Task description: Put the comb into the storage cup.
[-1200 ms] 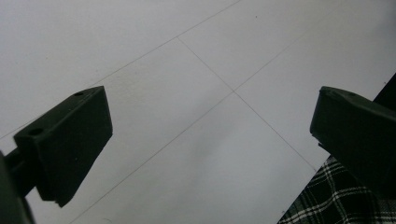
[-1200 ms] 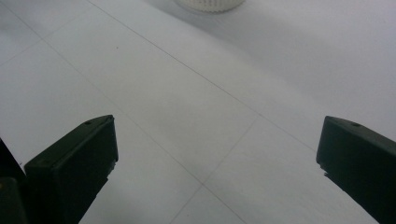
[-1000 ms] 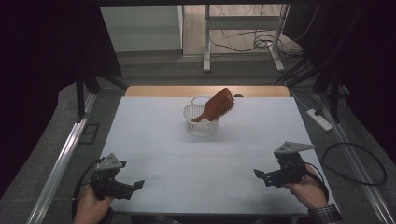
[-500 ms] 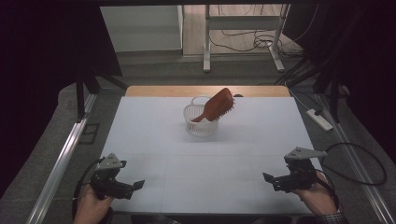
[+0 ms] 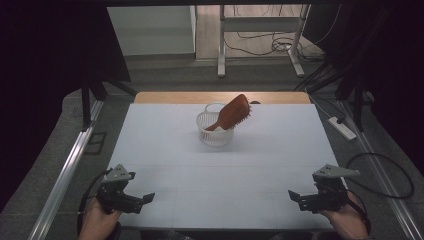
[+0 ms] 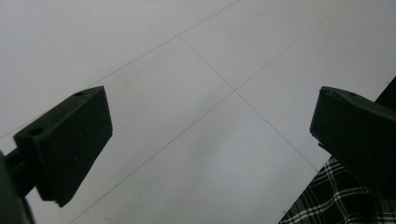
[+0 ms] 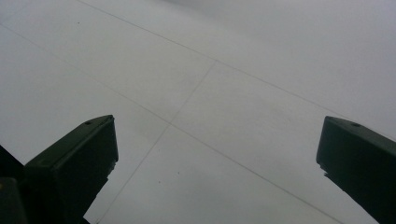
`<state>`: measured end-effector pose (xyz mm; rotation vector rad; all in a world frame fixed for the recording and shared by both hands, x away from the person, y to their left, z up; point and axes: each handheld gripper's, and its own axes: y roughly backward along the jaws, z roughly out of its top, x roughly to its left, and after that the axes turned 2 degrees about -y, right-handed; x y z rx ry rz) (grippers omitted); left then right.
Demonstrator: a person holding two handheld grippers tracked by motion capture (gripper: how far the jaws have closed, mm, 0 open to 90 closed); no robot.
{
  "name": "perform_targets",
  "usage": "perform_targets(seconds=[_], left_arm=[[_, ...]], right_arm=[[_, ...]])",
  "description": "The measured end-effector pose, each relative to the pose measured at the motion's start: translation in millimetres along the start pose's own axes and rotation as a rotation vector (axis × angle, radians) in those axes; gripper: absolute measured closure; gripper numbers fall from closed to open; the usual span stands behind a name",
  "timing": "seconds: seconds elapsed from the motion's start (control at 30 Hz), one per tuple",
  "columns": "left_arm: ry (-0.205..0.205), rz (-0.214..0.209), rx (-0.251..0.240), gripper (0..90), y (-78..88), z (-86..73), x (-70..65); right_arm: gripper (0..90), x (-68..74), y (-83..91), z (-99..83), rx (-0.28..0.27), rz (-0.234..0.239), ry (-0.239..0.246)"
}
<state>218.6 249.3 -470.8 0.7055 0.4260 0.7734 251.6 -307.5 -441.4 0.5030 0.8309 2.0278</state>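
Note:
A brown hairbrush (image 5: 233, 112) leans tilted in a small white basket (image 5: 215, 130) at the far middle of the white table (image 5: 220, 165). My left gripper (image 5: 145, 198) rests near the front left corner, held by a hand, jaws wide apart with nothing between them. My right gripper (image 5: 295, 196) sits near the front right corner, also open and empty. In the left gripper view the left gripper (image 6: 210, 154) hangs over bare tabletop. The right gripper view has the right gripper (image 7: 217, 163) over the same white surface.
A wooden strip (image 5: 220, 97) borders the table's far edge. Metal rails (image 5: 65, 175) run along the left side. A power strip (image 5: 341, 127) and cables (image 5: 380, 170) lie on the floor to the right. Checked fabric (image 6: 341, 205) lies at the table's near edge.
My right gripper has drawn back toward the front right corner and dropped lower. The left gripper, the basket and the hairbrush have stayed put.

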Motion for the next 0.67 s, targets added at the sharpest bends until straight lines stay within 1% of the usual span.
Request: perform_targets(seconds=[0.3, 0.37, 0.47, 0.57, 0.67], left_arm=[[0.003, 0.001, 0.001, 0.0, 0.0, -0.2, -0.2], [0.003, 0.001, 0.000, 0.0, 0.1, -0.3, -0.3], [0.003, 0.001, 0.001, 0.0, -0.1, -0.2, -0.2], [0.003, 0.002, 0.003, 0.0, -0.1, -0.2, -0.3], [0.002, 0.000, -0.001, 0.0, -0.2, 0.7, -0.4]], right_arm=[[0.0, -1.6, 6.7, -10.1, 0.016, -0.025, -0.037], [0.0, -2.0, 7.7, -12.4, 0.022, -0.029, -0.039], [0.0, -1.9, 10.8, -14.1, 0.014, -0.038, -0.043], [0.0, -2.0, 11.5, -15.0, 0.021, -0.041, -0.048], [0.0, -2.1, 10.3, -15.0, 0.031, -0.041, -0.043]])
